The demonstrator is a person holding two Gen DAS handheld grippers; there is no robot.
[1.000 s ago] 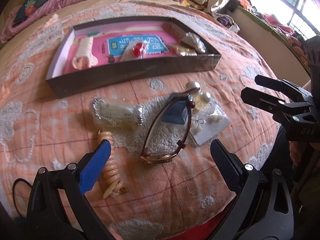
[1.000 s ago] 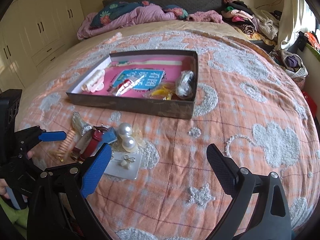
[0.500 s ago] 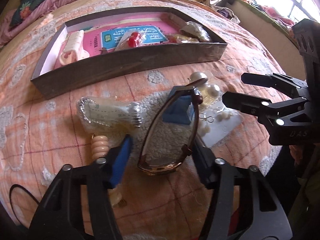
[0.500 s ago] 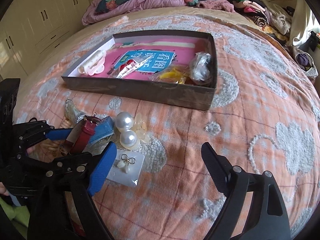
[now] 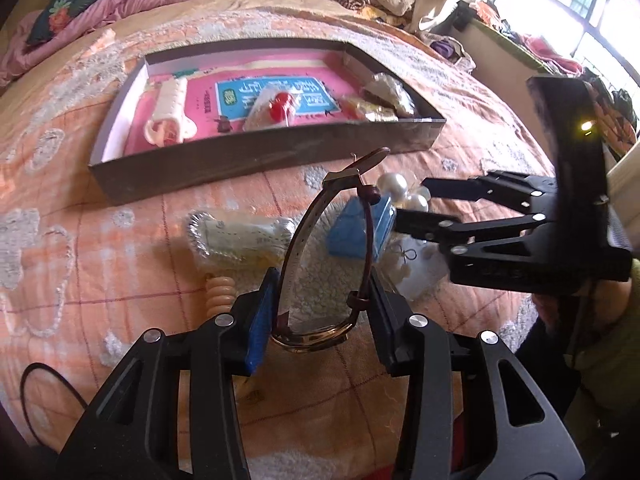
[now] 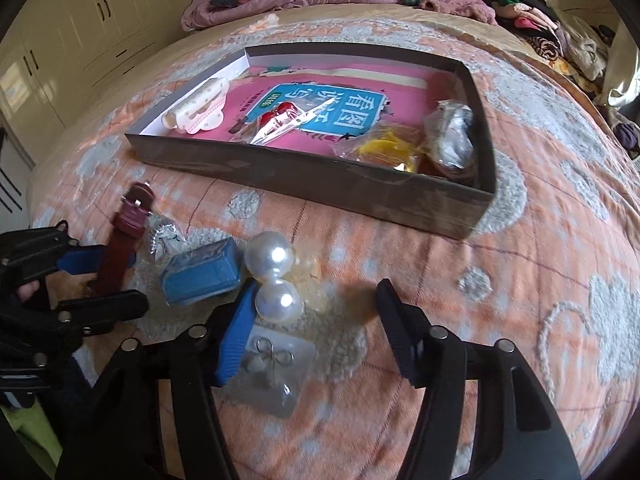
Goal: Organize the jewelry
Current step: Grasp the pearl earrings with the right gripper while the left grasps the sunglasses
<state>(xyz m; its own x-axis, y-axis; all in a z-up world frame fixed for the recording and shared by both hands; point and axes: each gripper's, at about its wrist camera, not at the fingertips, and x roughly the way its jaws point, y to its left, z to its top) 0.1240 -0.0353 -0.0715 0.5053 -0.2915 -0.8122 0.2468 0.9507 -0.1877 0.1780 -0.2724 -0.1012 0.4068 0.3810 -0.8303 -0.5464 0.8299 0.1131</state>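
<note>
My left gripper (image 5: 320,300) is shut on a gold wristwatch with a dark red strap (image 5: 362,236), held upright just above the bedspread; the strap also shows in the right wrist view (image 6: 120,248). My right gripper (image 6: 316,312) is open, low over two large pearls (image 6: 276,276) and an earring card (image 6: 268,376). It shows in the left wrist view (image 5: 416,204) beside the pearls (image 5: 396,188). A blue box (image 5: 352,232) (image 6: 202,276) lies between the watch and the pearls. The dark shallow box (image 5: 256,160) (image 6: 360,188) holds several jewelry items.
A bagged silver chain (image 5: 236,236) and a peach spiral hair tie (image 5: 219,294) lie left of the watch. Inside the box are a cream clip (image 6: 200,108), red item (image 6: 280,114), yellow bag (image 6: 384,148) and silver bag (image 6: 452,136). Clothes are heaped at the bed's far end.
My left gripper went from wide open to closed on the watch and raised it on edge. My right gripper moved forward and down to the pearls, staying open.
</note>
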